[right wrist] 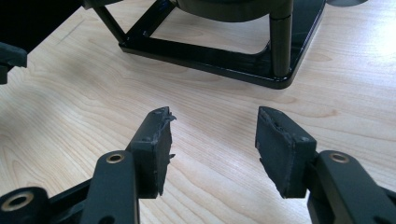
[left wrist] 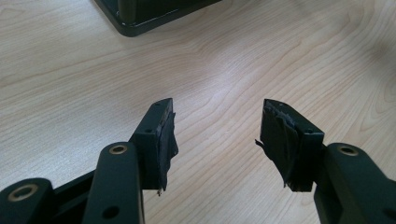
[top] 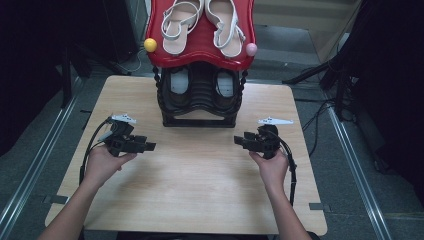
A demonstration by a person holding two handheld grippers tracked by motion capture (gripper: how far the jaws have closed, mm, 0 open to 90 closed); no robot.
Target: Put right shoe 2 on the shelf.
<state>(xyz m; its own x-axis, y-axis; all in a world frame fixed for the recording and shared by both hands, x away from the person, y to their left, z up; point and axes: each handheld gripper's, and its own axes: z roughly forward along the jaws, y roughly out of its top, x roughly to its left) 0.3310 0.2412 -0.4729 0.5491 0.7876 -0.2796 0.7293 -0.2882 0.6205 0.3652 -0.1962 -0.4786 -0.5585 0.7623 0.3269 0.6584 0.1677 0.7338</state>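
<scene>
Your left gripper (top: 146, 146) sits low over the wooden table (top: 200, 170) on the near left side, pointing inward toward the middle, and your right gripper (top: 240, 141) mirrors it on the near right, also pointing inward; the two are well apart with bare wood between them. In the left gripper view your jaws stand wide apart with nothing between them, only table grain showing through the gap, and the black padding on the fingertips (left wrist: 166, 140) looks frayed at its edges. In the right gripper view your jaws are likewise spread wide and hold nothing, again with wood showing in the gap. The thing nearest both grippers is the black shoe rack (top: 199, 97), which stands upright at the far middle of the table, just beyond the line between your hands; its base frame (right wrist: 219, 58) lies ahead of your right gripper, apart from the jaws. A pair of dark shoes (top: 179, 82) rests on its lower tier, and a pair of white sandals (top: 200, 25) lies on its red top tray (top: 200, 50).
</scene>
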